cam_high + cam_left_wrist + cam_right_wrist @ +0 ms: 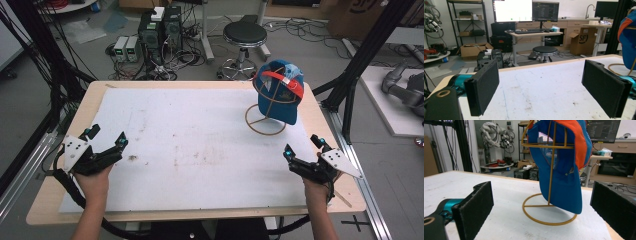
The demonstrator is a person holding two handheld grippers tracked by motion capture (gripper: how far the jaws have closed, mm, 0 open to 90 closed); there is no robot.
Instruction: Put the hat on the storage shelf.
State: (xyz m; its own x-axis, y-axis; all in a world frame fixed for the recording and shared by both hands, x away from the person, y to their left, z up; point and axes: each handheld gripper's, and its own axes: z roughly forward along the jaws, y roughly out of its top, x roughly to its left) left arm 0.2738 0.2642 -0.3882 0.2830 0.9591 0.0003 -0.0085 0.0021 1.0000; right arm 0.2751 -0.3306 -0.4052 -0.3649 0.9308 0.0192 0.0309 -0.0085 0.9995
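From the high view, both arms are parked at the near edge of the white-covered wooden tabletop (200,145). The left hand-held gripper (106,137) sits near the left corner with its jaws spread wide, nothing between them. The right hand-held gripper (305,144) is the same deal over on the right, gaping and empty. The blue baseball cap with an orange brim (280,87) hangs on a thin gold wire stand with a ring base (265,122) at the far right of the tabletop, ahead of the right hand-held gripper and well apart from the left.

Left gripper view: the two black padded jaws frame bare tabletop, with a sliver of the cap (627,42) at the right edge.

Right gripper view: the cap (564,170) hangs dead centre between the jaws, draped over the stand (550,216), not touched yet.

Looks to me like the starting pose, reach not begun. Next move probably calls for the right one to go forward and pinch the cap's fabric or brim without tipping that light stand.
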